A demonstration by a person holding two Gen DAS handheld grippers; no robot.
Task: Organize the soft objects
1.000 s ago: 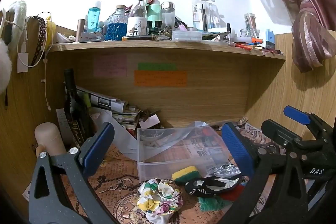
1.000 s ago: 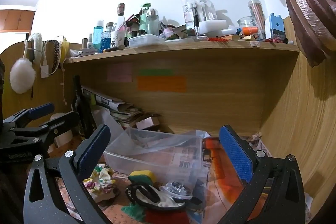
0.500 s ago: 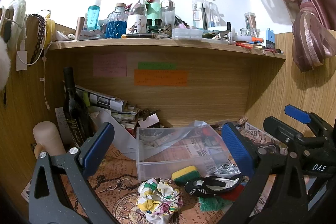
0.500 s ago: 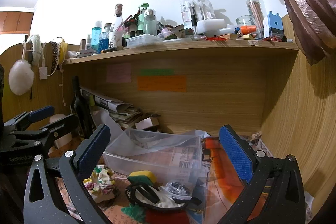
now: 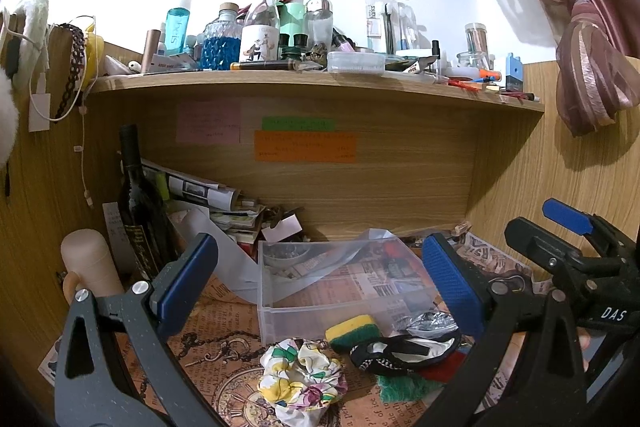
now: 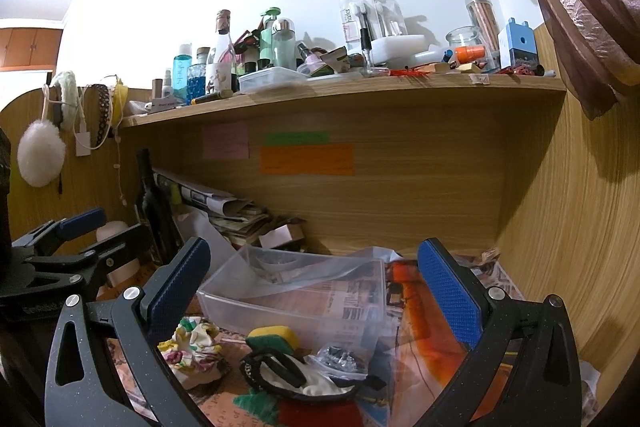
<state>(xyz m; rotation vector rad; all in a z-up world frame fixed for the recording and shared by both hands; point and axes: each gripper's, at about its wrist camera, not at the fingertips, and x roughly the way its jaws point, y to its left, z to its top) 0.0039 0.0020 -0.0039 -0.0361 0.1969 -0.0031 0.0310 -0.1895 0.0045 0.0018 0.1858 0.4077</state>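
A floral cloth bundle (image 5: 302, 379) (image 6: 192, 349), a yellow-green sponge (image 5: 352, 331) (image 6: 274, 339), a black-and-white eye mask (image 5: 404, 351) (image 6: 288, 375) and green and red cloths (image 5: 404, 385) (image 6: 280, 409) lie on the desk in front of a clear plastic bin (image 5: 340, 279) (image 6: 296, 291). My left gripper (image 5: 320, 283) is open and empty above them. My right gripper (image 6: 316, 287) is open and empty, to the right of the left one.
A dark wine bottle (image 5: 138, 203) and a stack of papers (image 5: 216, 203) stand at the back left. A crowded shelf (image 5: 312, 77) runs above. Wooden walls close in on both sides. A small crumpled bag (image 6: 340, 357) lies by the mask.
Both grippers have tilted down very slightly; the scene sits a little higher in the frames. Nothing on the desk has moved.
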